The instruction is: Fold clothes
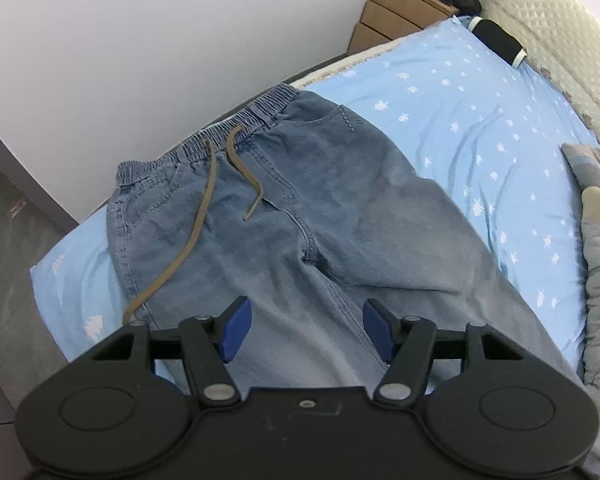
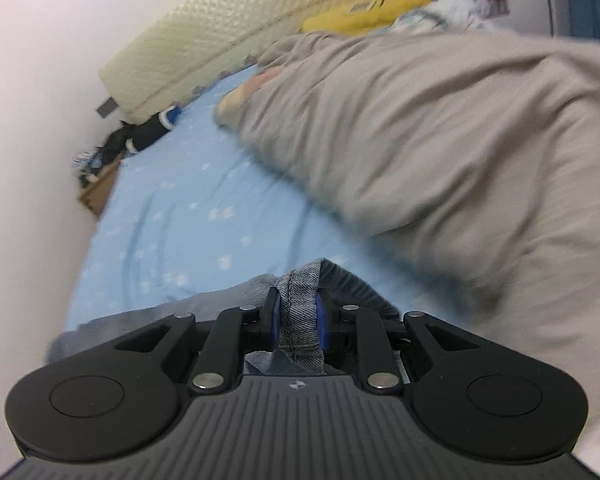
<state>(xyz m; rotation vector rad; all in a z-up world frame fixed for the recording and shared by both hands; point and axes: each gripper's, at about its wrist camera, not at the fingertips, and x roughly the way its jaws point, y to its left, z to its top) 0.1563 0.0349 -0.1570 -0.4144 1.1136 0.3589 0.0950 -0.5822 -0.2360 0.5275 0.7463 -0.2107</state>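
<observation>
On the bed (image 1: 460, 120), jeans (image 1: 260, 208) lie flat; left gripper (image 1: 306, 330) fingers gape empty, right gripper (image 2: 296, 320) pinches a hem (image 2: 300, 320) that could slip if tugged.

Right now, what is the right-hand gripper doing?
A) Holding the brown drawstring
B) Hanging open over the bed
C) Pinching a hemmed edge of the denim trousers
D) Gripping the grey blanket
C: the right gripper has its blue pads closed on a stitched denim hem of the jeans, while the left gripper hangs open above them and the drawstring lies loose.
</observation>
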